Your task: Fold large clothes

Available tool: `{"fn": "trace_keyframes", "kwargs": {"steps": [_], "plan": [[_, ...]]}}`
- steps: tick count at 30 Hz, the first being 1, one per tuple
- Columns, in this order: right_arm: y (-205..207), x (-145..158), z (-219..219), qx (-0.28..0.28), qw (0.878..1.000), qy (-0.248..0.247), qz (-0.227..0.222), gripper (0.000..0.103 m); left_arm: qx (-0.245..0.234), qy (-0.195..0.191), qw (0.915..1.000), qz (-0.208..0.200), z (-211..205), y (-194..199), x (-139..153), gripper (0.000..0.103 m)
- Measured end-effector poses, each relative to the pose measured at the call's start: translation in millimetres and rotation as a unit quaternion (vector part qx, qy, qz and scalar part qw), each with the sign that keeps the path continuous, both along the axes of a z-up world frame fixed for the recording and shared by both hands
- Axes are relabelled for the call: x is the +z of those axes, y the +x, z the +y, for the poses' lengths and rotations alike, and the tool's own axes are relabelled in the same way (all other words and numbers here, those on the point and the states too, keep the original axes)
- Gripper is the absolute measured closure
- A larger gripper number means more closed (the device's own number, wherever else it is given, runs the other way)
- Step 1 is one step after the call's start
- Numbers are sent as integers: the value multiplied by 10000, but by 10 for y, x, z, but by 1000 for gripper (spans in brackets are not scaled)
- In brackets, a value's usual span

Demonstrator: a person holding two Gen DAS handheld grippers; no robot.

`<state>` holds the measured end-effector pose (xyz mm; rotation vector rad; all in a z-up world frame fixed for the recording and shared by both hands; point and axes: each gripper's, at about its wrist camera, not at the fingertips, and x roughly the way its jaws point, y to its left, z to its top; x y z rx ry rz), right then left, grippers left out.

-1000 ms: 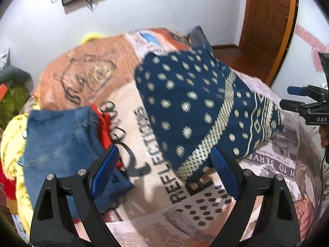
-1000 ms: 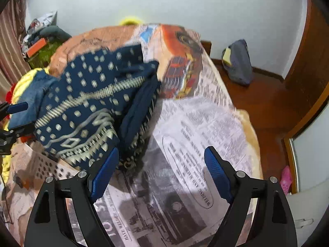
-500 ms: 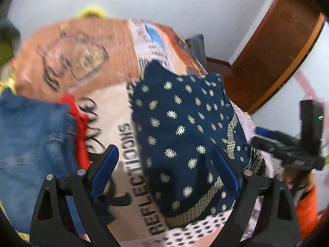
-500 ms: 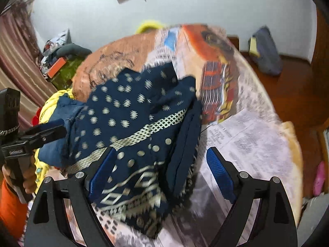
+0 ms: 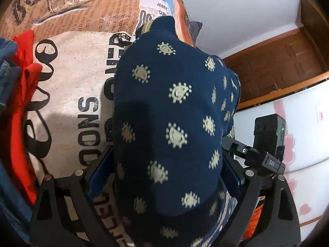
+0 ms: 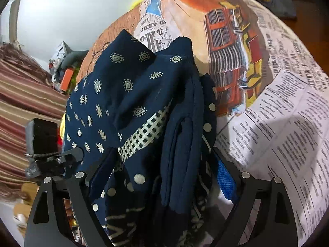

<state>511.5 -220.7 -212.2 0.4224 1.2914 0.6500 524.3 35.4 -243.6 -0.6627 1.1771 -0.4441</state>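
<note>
The navy garment (image 5: pixel 170 127) lay bundled on the bed (image 5: pixel 67 86), a soft, matte cloth printed with small cream paisley drops ringed in dots. In the left wrist view it bulged up as a rounded mound between the left gripper (image 5: pixel 164 173), whose blue-padded fingers (image 5: pixel 98 175) stood spread wide on either side of it; the cloth sat between them, yet I could not tell whether the pads touched it. In the right wrist view the same garment showed several stacked folds, a woven cream-and-dark checked band (image 6: pixel 144 133) running across it, and a border of larger round cream dots near the lower edge. The right gripper (image 6: pixel 162 177) had its fingers (image 6: pixel 226 179) spread as well, straddling the thick folded edge, the right pad showing a mesh-like blue texture and clear of the cloth on that side.

The bed carried a smooth printed sheet with newspaper columns, big black letters on a pale patch and an orange truck (image 6: pixel 226 47). A red cloth (image 5: pixel 22 94) and blue denim (image 5: pixel 6 61) lay crumpled just beside the garment's left, at the edge of the left view. A brown wooden door (image 5: pixel 277 65) stood beyond the bed, and striped curtains (image 6: pixel 24 98) hung at the far left of the right view
</note>
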Motion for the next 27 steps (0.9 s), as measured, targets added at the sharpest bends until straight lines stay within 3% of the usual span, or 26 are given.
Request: {"fn": "trace_keyframes", "kwargs": {"steps": [6,8,11,14,16,20,27], "plan": [[-22,41,148,82,9999,-145,6,13,-114,363,9992,-111,-166,62,45,9],[-31,74,190,88,9997,-206,-12,15,-106,393,9991,-124,-176,81,69,14],[-46,128,243,100,9999,-112,-64,35,-82,387,9990,-188,-157,48,98,25],[-70,206,258,111,9998,-47,-129,63,-90,462,9985,-297,-150,-13,166,37],[-71,245,241,109,9998,22,-138,71,-129,518,9978,-401,-211,-40,271,43],[-169,463,394,267,9986,-179,-413,74,-218,653,9954,-669,-247,-142,586,52],[-381,1126,651,421,9936,12,-1044,75,-156,972,9847,-1439,64,-535,1423,52]]}}
